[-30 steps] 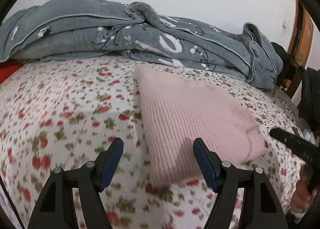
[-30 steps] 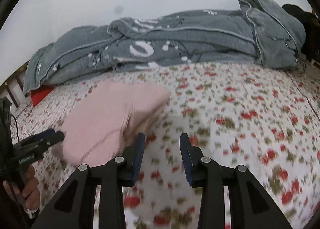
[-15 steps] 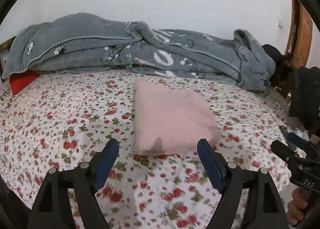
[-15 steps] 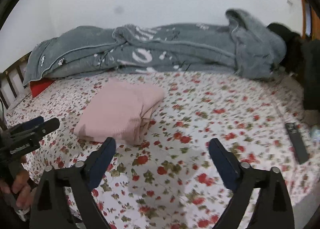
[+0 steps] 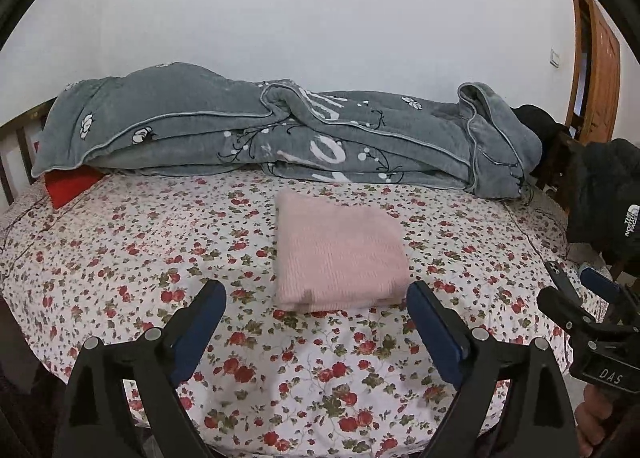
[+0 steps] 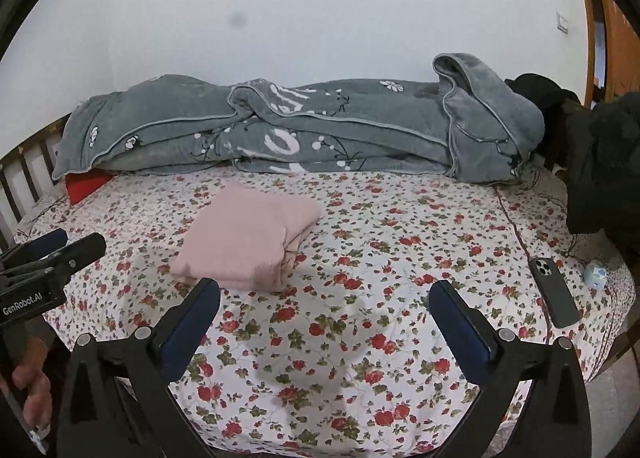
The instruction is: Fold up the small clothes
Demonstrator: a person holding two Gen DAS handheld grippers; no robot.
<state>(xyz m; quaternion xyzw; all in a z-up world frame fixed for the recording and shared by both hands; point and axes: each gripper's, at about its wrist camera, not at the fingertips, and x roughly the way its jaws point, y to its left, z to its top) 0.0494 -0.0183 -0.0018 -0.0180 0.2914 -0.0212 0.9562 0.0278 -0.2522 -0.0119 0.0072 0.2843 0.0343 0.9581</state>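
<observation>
A pink knitted garment (image 5: 338, 252) (image 6: 248, 236) lies folded into a neat rectangle on the flowered bedsheet (image 5: 160, 250), nothing touching it. My left gripper (image 5: 316, 296) hovers on the near side of it, pulled back above the sheet; its jaws are still opening, and nothing is between them. My right gripper (image 6: 324, 294) hangs to the right of the garment, jaws opening wide over bare sheet, empty. Each gripper also shows at the edge of the other's view, the right gripper (image 5: 576, 298) and the left gripper (image 6: 60, 248), held by hands.
A rumpled grey blanket (image 5: 280, 137) lies along the far side of the bed by the white wall. A red cushion (image 5: 70, 183) peeks out at the far left. A dark phone (image 6: 554, 292) and a small pale object (image 6: 596, 276) lie near the bed's right edge. Dark clothing (image 6: 604, 161) hangs right.
Both grippers have drawn back and up from the folded pink garment, which now looks smaller and lies free. The right gripper's jaws went from nearly shut to wide; the left's widened.
</observation>
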